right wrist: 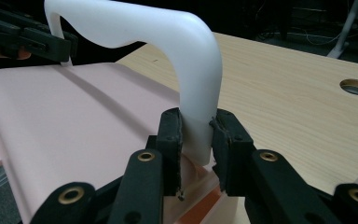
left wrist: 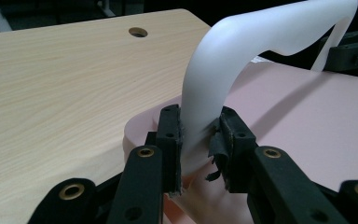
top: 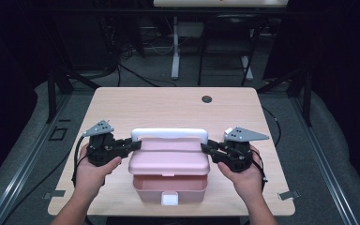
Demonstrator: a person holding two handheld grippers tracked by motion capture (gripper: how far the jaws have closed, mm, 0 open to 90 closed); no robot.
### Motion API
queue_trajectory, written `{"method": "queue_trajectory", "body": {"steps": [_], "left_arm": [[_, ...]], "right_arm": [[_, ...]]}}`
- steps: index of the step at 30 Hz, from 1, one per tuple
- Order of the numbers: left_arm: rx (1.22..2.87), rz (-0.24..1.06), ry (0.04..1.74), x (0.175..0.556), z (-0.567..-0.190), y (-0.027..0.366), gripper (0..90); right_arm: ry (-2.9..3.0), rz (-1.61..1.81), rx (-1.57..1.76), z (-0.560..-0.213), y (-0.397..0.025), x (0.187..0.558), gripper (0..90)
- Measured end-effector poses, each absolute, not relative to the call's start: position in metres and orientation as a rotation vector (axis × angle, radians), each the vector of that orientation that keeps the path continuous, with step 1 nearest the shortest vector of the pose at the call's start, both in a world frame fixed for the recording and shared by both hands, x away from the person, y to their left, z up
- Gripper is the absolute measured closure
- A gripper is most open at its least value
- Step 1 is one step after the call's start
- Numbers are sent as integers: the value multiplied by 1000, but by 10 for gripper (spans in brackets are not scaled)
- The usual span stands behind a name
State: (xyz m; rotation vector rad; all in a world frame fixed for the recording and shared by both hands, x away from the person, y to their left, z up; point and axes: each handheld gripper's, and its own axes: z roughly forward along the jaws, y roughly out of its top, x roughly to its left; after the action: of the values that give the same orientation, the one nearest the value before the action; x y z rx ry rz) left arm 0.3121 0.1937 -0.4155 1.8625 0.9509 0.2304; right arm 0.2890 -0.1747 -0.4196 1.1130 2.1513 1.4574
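- Your left gripper (top: 133, 145) meets the left end of the white handle (top: 168, 134) on the pink box (top: 168, 164).
- Your right gripper (top: 205, 148) meets its right end.
- The lid (top: 168, 159) is tilted up; the box front carries a white latch (top: 169, 198).
- The box sits near the table (top: 168, 105) front edge.

Matt pink plastic box (top: 168, 161), smooth white plastic handle (left wrist: 242, 51), on a pale wood-grain table (top: 168, 105).
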Motion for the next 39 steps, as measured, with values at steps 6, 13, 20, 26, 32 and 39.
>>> {"method": "queue_trajectory", "body": {"steps": [6,13,20,26,32,39], "left_arm": [[1843,217,954,313,-417,195,723],[1840,212,950,307,-412,200,689],[1841,225,952,292,-410,214,715],[1852,226,953,277,-418,223,775],[1864,192,963,266,-431,227,869],[1888,177,975,258,-448,227,894]], "right_arm": [[2150,1470,1112,-420,-175,290,734],[2157,1465,1111,-422,-175,290,734],[2155,1469,1111,-422,-176,291,735],[2152,1472,1114,-422,-176,291,734],[2152,1473,1114,-421,-175,290,734],[2150,1471,1116,-422,-175,290,734]]}}
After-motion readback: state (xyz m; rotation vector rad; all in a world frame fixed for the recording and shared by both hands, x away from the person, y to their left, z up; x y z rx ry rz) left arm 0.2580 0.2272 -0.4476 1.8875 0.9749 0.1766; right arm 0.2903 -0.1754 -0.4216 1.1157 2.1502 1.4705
